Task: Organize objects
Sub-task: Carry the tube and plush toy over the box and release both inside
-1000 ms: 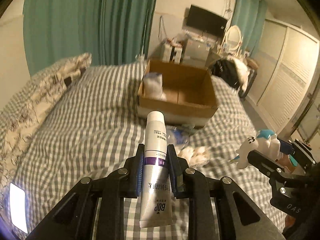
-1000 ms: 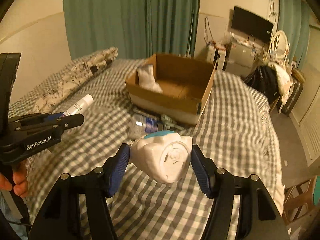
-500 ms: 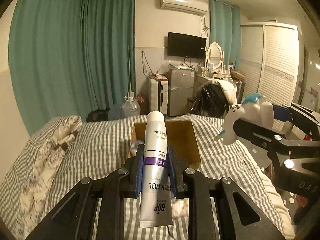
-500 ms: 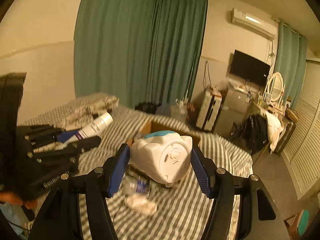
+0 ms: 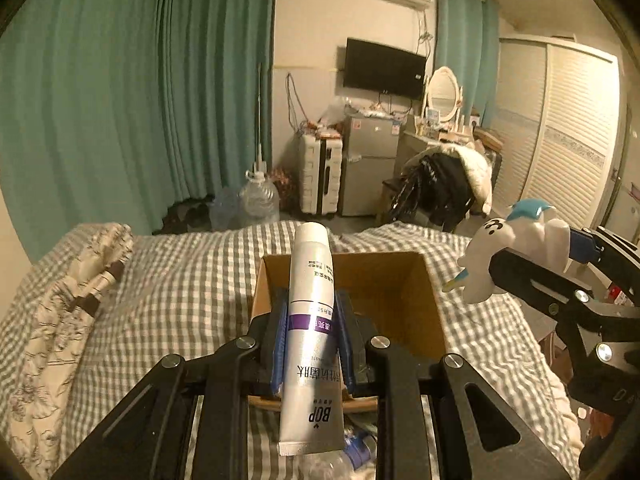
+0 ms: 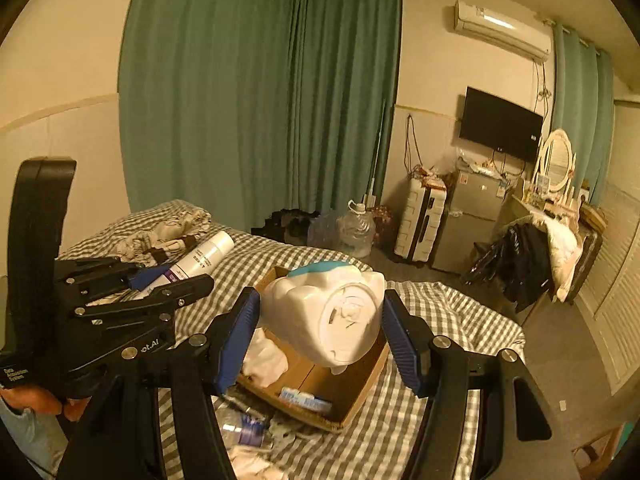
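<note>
My left gripper (image 5: 311, 340) is shut on a white tube with a purple band (image 5: 312, 312), cap pointing forward, held above the open cardboard box (image 5: 424, 284) on the checked bed. My right gripper (image 6: 320, 320) is shut on a white toy with a teal top (image 6: 324, 312), held above the same box (image 6: 360, 384). The toy (image 5: 516, 248) and right gripper also show at the right of the left wrist view; the tube (image 6: 200, 260) and left gripper at the left of the right wrist view. A white bundle (image 6: 264, 360) and a small blue-white pack (image 6: 306, 398) lie inside the box.
A plastic bottle and crumpled wrappers (image 6: 244, 428) lie on the bed in front of the box. A patterned pillow (image 5: 76, 292) is at the left. Beyond the bed stand a water jug (image 5: 260, 200), a suitcase, a small fridge (image 5: 368, 164) and a clothes-covered chair.
Both grippers have moved forward toward the box, and it now lies closer beneath them. Both keep their hold.
</note>
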Action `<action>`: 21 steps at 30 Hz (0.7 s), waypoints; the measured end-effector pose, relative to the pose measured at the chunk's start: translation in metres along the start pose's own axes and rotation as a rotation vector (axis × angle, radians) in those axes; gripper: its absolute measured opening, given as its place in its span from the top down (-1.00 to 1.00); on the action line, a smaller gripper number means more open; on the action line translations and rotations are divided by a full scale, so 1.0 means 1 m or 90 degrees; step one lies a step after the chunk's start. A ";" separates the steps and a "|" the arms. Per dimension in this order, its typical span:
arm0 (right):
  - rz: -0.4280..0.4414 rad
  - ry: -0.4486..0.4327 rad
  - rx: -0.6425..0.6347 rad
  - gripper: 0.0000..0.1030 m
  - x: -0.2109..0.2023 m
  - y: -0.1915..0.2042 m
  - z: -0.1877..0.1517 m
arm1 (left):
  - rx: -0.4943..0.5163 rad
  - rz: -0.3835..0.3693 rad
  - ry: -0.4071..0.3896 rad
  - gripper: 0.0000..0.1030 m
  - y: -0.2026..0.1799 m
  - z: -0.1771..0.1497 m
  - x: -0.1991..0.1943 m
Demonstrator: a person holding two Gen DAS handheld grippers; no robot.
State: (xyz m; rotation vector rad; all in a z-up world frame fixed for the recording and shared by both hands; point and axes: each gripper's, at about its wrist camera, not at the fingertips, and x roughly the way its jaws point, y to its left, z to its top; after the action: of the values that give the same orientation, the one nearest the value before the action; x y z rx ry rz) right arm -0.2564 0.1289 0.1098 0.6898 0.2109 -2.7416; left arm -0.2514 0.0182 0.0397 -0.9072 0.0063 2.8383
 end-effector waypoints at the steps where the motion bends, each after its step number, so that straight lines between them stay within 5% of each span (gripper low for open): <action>1: 0.000 0.005 0.003 -0.20 0.010 -0.003 -0.001 | -0.001 0.000 0.004 0.58 0.001 -0.002 0.008; 8: 0.001 0.054 0.019 -0.20 0.084 -0.019 -0.019 | -0.005 -0.011 0.050 0.58 0.002 -0.016 0.075; 14: 0.001 0.089 0.039 -0.22 0.124 -0.031 -0.040 | 0.009 -0.016 0.053 0.53 0.002 -0.029 0.095; 15: 0.003 0.089 0.045 -0.29 0.126 -0.032 -0.044 | 0.012 -0.016 0.053 0.44 0.002 -0.030 0.095; 16: 0.001 0.086 0.053 -0.60 0.124 -0.032 -0.048 | 0.014 -0.017 0.057 0.32 0.002 -0.032 0.094; 18: -0.004 0.078 0.071 -0.79 0.120 -0.036 -0.051 | 0.013 -0.008 0.063 -0.31 0.002 -0.032 0.091; 21: -0.004 0.071 0.079 -0.79 0.106 -0.044 -0.047 | 0.008 0.000 0.058 -0.32 0.005 -0.034 0.074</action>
State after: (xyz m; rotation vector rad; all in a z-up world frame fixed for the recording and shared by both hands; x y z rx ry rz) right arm -0.3392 0.1533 0.0206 0.8770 0.0666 -2.7423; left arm -0.2918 0.0230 -0.0307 -1.0326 0.0364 2.7917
